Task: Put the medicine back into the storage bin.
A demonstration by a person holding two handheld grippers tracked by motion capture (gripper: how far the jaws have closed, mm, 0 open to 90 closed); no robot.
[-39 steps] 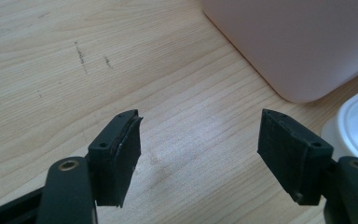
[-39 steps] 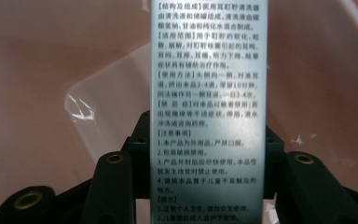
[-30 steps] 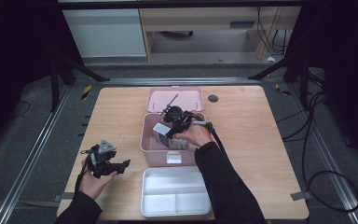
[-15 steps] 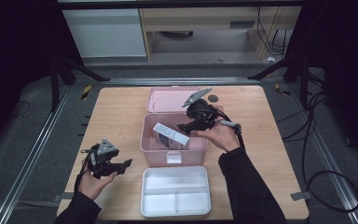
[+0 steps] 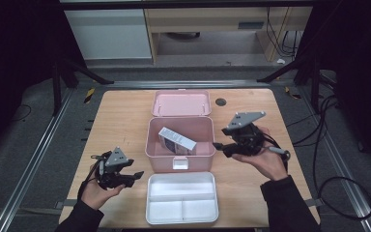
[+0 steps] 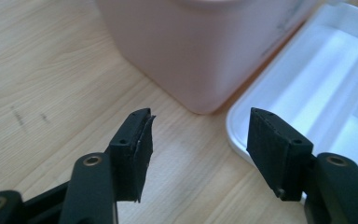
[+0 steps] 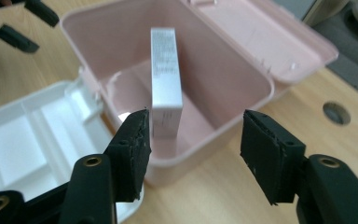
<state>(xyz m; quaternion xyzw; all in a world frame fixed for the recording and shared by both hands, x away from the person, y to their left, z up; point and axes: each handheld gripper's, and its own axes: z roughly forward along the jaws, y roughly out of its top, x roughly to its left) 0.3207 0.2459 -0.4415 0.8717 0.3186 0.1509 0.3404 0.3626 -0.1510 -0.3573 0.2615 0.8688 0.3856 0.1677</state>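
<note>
Sitting in the middle of the wooden worktop (image 5: pixel 121 121), a pink storage box (image 5: pixel 179 155) stands open with its lid (image 5: pixel 181 103) folded back flat on the far side. Inside it a white carton (image 5: pixel 176 140) with printed text leans tilted, one end up near the far-left wall and the other down toward the right; in the right gripper view the same carton (image 7: pixel 166 79) stands on its lower end against the box floor. Just beside the box on its near side lies a white divided tray (image 5: pixel 182 198), touching or almost touching the box front. The right tongs (image 5: pixel 221 146) are held above the worktop just right of the box, pointing left at it, jaws spread wide and holding nothing. The left tongs (image 5: pixel 136 176) hover low at the near left, just beside the tray's left edge, jaws likewise parted wide and empty. A small dark round hole (image 5: pixel 221 102) sits in the worktop right of the lid.
</note>
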